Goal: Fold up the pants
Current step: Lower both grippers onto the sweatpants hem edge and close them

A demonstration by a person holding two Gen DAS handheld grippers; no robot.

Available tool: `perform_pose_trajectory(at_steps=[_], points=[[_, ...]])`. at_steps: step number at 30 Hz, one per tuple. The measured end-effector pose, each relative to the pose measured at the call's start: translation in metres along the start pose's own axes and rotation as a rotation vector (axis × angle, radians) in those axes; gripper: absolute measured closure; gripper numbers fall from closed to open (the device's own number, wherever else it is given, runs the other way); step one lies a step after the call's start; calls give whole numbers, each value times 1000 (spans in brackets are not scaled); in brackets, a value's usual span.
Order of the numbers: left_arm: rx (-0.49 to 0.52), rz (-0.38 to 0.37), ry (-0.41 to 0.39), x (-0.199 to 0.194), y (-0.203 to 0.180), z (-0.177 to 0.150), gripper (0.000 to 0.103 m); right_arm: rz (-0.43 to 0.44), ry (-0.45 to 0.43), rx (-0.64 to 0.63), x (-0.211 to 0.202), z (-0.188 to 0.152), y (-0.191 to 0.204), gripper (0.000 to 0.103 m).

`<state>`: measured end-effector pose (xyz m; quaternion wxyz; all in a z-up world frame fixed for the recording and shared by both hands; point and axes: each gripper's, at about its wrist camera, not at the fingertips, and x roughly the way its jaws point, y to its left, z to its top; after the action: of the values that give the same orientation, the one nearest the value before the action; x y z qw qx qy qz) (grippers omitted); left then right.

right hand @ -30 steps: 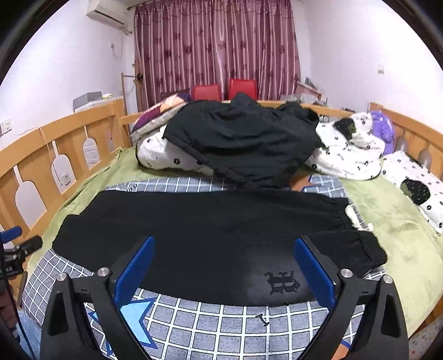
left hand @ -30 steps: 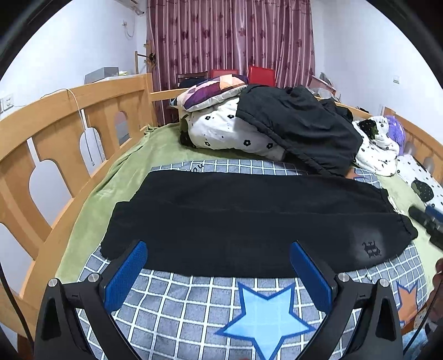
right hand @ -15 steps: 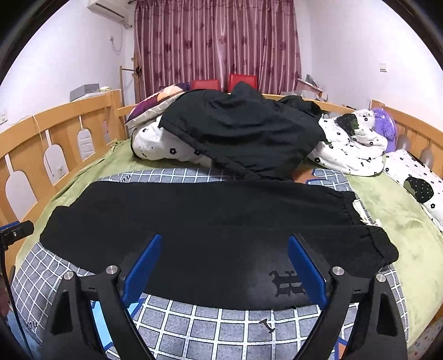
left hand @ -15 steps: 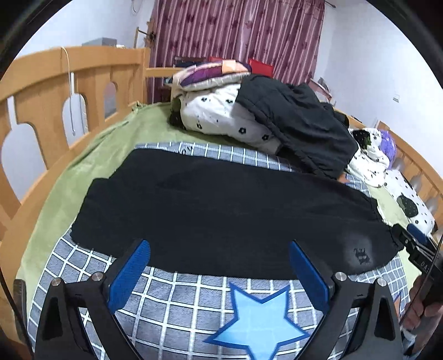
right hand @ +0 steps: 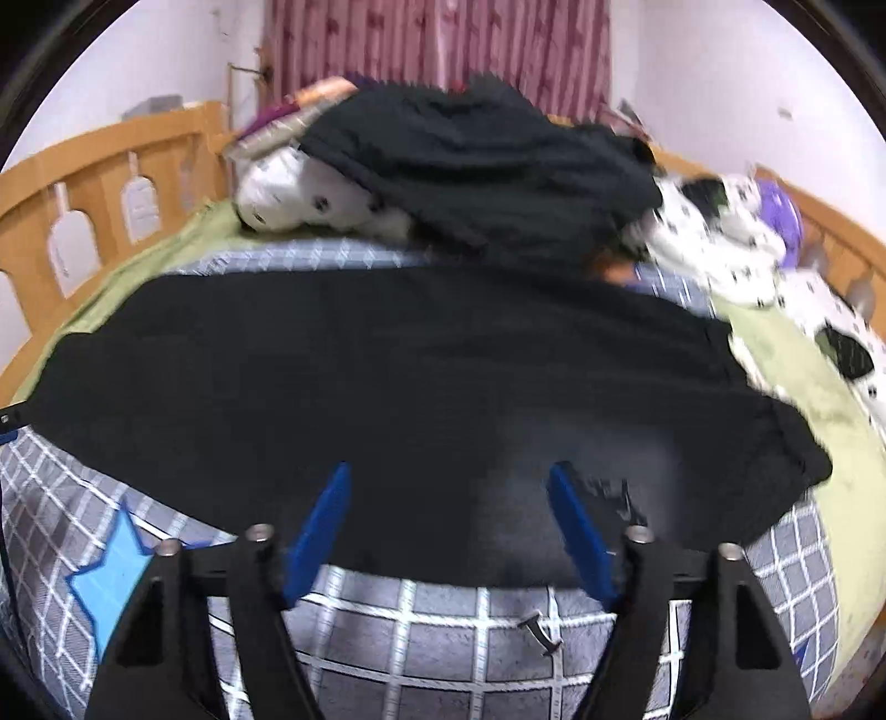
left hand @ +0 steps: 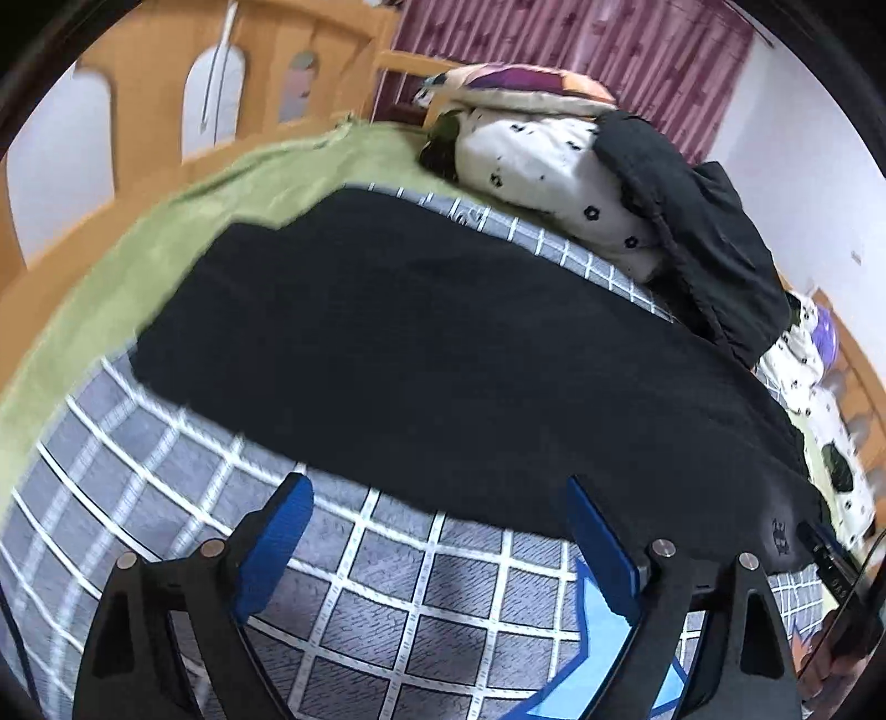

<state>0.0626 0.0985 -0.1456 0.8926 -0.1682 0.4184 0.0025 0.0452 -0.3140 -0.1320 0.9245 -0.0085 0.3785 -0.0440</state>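
— Left camera's low over the checked blanket, tilted, facing down-forward between its own blue fingers toward the wooden rail.

— Right camera's close too, squarer, facing the curtain. Both share the black pants and heaped bedding.

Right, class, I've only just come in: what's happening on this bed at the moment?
A person holding a gripper in each hand is about to fold the black pants, which lie flat on the checked blanket. The left gripper and right gripper sit at the pants' near edge, jaws closing. Neither has pinched the cloth yet.
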Motion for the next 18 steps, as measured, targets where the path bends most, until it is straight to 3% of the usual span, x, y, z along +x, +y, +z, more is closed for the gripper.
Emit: perform_pose_trajectory(at_steps=[2, 4, 8, 13, 18], points=[[-31, 0, 28, 10, 11, -8, 25, 3, 51, 29, 14, -6, -12, 40], [-61, -3, 52, 18, 26, -18, 29, 8, 84, 62, 22, -12, -24, 42], [-95, 18, 37, 20, 49, -29, 29, -4, 105, 181, 30, -24, -52, 42], [-218, -81, 47, 32, 67, -15, 29, 23, 132, 335, 43, -33, -80, 42], [-227, -63, 24, 52, 65, -6, 30, 65, 127, 456, 54, -47, -104, 42]])
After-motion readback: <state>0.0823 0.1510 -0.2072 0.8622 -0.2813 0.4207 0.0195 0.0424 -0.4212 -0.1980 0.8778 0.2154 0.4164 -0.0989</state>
